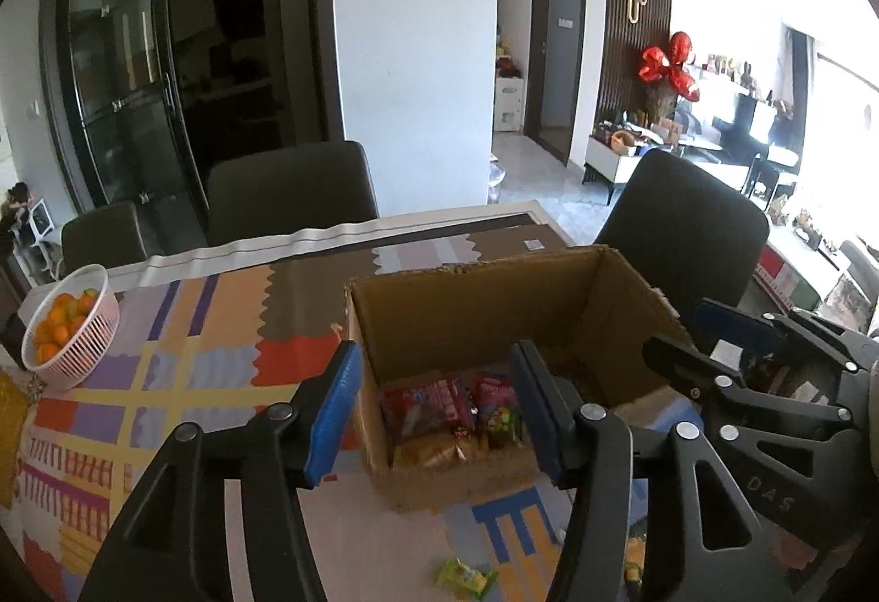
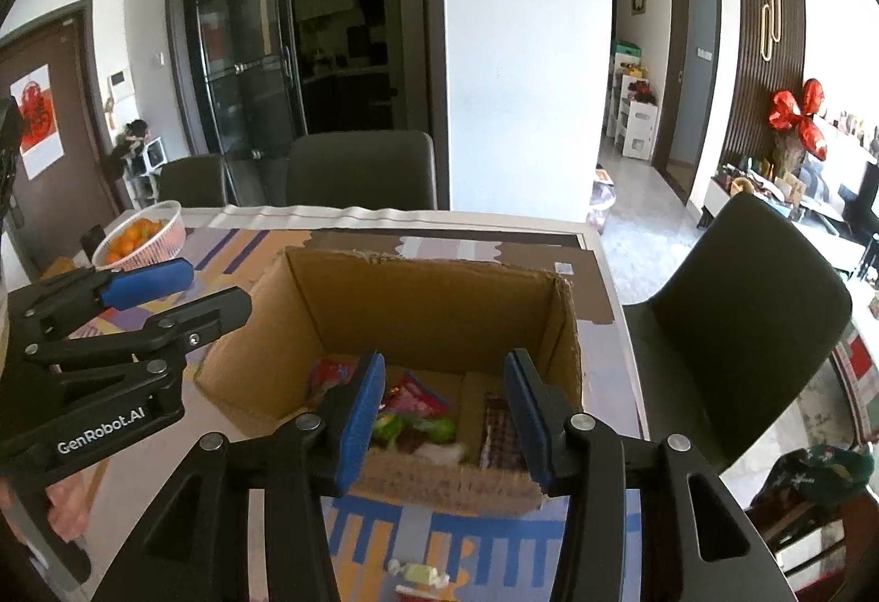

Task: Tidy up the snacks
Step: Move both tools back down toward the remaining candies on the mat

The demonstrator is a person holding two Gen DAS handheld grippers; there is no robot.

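Left gripper point(image 1: 437, 410) is held over the near edge of the box point(image 1: 494, 311), jaws parted, nothing between the pads. Right gripper point(image 2: 445, 418) is held the same way beside it, jaws apart, nothing gripped. No earlier picture is given, so only the parted state is noted.

Box is open-topped cardboard, straight ahead of and below both grippers, on a patterned tablecloth point(image 1: 181, 371). Snacks point(image 1: 439, 410) are seen piled on the box floor: red packets, a green one, yellowish ones. From the right wrist, a dark packet point(image 2: 497, 429) is seen in the box's right part, apart from the red and green ones point(image 2: 417, 415); a cardboard divider may stand between, not certain.

Loose snacks are left on the cloth nearer than the box: a green packet point(image 1: 467, 577) below the left gripper, a pale wrapped candy point(image 2: 417, 572) below the right gripper.

Near box wall stands between the fingertips and the contents.

A white basket point(image 1: 82, 355) of oranges is seen far left of the left gripper. Dark chairs point(image 1: 291, 193) are set behind the table, another point(image 2: 741, 322) to the right of the right gripper. Flat cardboard point(image 1: 516, 239) lies beyond the box.
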